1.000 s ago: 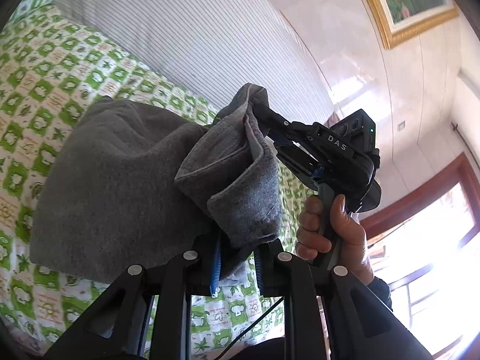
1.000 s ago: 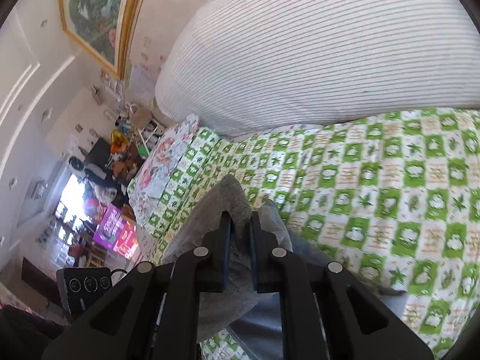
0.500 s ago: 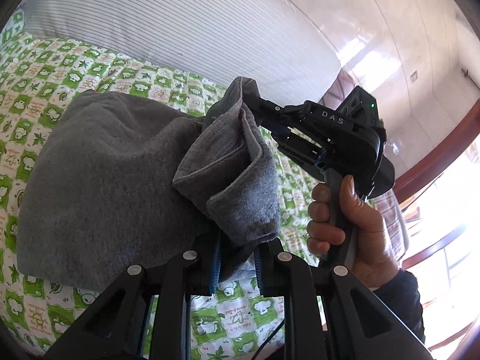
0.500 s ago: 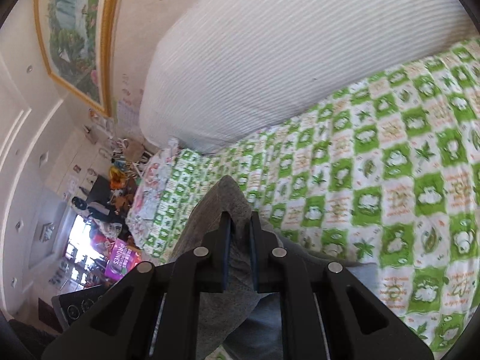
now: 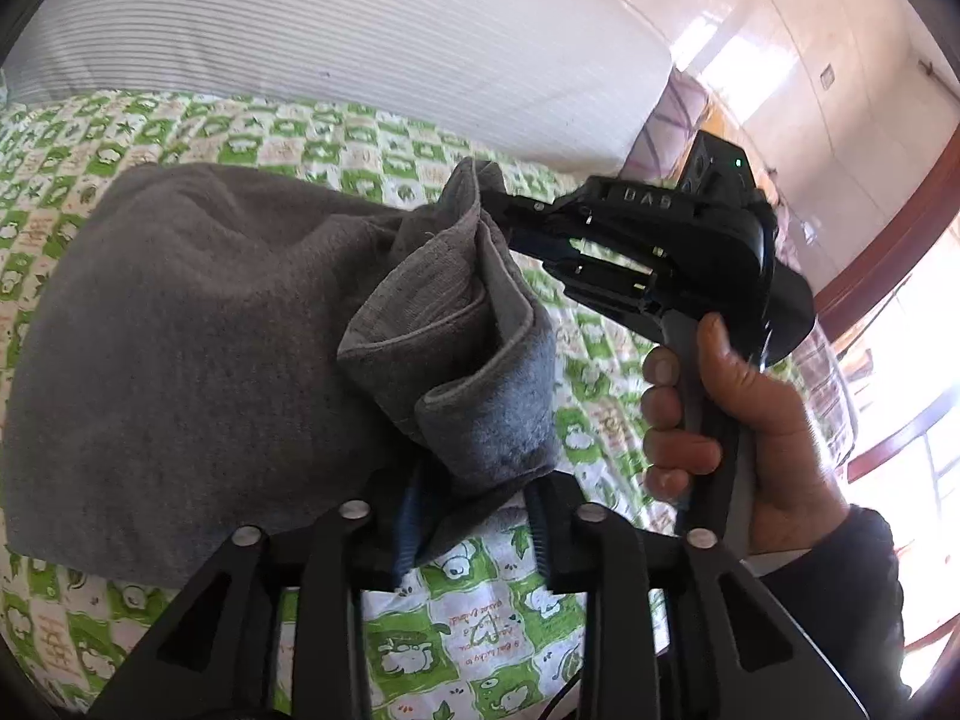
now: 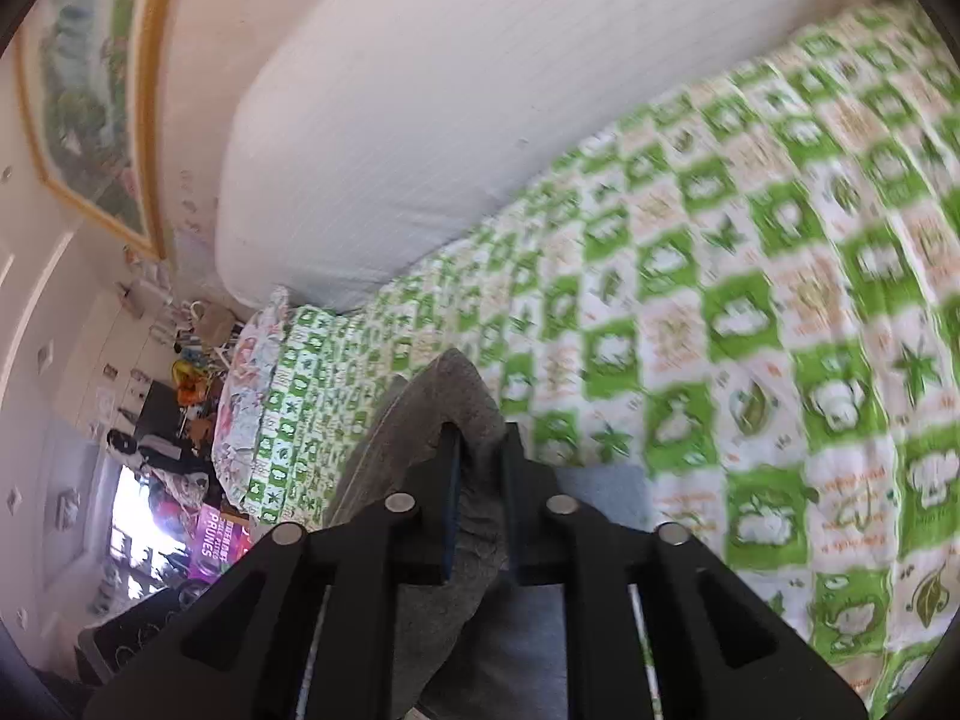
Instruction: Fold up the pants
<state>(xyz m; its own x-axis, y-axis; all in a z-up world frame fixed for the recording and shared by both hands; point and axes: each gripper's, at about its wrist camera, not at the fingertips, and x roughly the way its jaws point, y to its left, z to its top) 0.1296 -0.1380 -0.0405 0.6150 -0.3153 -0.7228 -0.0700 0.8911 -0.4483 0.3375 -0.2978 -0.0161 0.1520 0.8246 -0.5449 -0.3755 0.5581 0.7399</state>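
The grey pants [image 5: 198, 348] hang in a bunched fold above the green-checked bed sheet [image 5: 480, 618]. My left gripper [image 5: 474, 516] is shut on one corner of the pants' edge at the bottom of the left wrist view. My right gripper [image 5: 504, 222], held by a hand, is shut on the other corner, up and to the right. In the right wrist view the right gripper [image 6: 480, 468] pinches grey cloth [image 6: 456, 396] between its fingers. The rest of the pants droops to the left, partly doubled over.
A large white striped pillow [image 5: 360, 48] lies at the head of the bed and shows in the right wrist view too [image 6: 450, 90]. A framed picture [image 6: 90, 90] hangs on the wall. Cluttered furniture [image 6: 180, 372] stands beyond the bed's far side.
Both grippers have come lower toward the sheet with the pants still held. More of the bed and less of the wall shows. The right view is blurred from motion.
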